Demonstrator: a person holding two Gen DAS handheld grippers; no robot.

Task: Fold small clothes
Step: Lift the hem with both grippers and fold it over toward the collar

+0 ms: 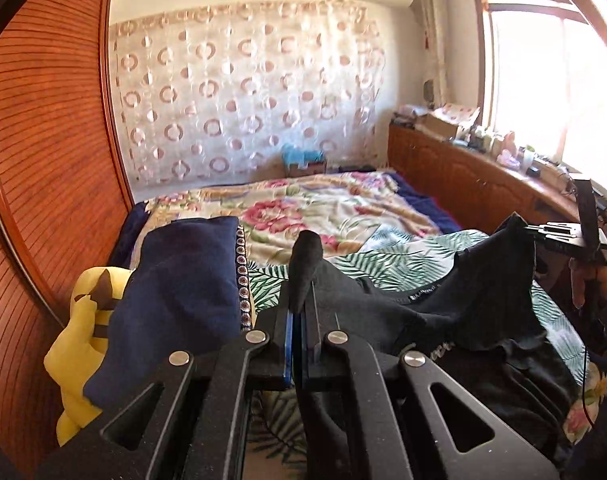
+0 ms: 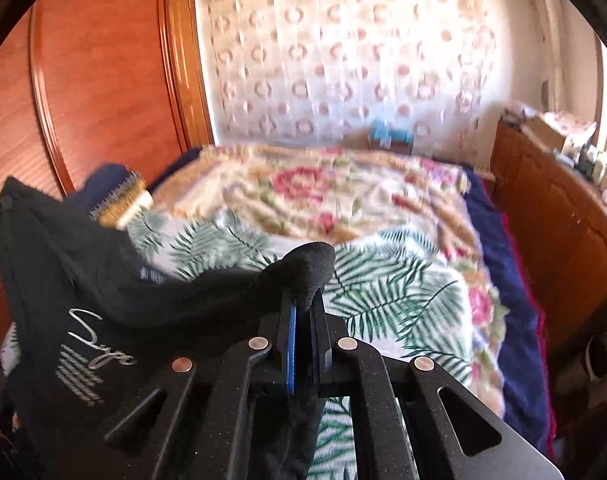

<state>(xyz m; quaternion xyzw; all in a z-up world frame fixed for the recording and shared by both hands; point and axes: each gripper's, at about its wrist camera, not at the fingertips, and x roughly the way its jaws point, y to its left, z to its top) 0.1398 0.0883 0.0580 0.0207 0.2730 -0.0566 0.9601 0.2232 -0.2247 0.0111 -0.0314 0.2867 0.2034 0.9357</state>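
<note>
A black garment (image 1: 483,292) hangs stretched in the air between my two grippers, above a bed. In the left wrist view my left gripper (image 1: 302,296) is shut on one corner of it, and black cloth bunches over the fingertips. At the right edge of that view a hand holds my right gripper (image 1: 537,234), which pinches the garment's other corner. In the right wrist view my right gripper (image 2: 303,300) is shut on a rolled fold of the black garment (image 2: 63,264). The cloth sags away to the left and shows a white script print (image 2: 99,348).
Below lies a palm-leaf sheet (image 1: 383,256) on a floral blanket (image 1: 303,204). A navy folded cloth (image 1: 183,292) and a yellow plush toy (image 1: 79,344) sit at the left, against a wooden wardrobe (image 1: 43,160). A cluttered wooden cabinet (image 1: 463,176) runs along the right under a window.
</note>
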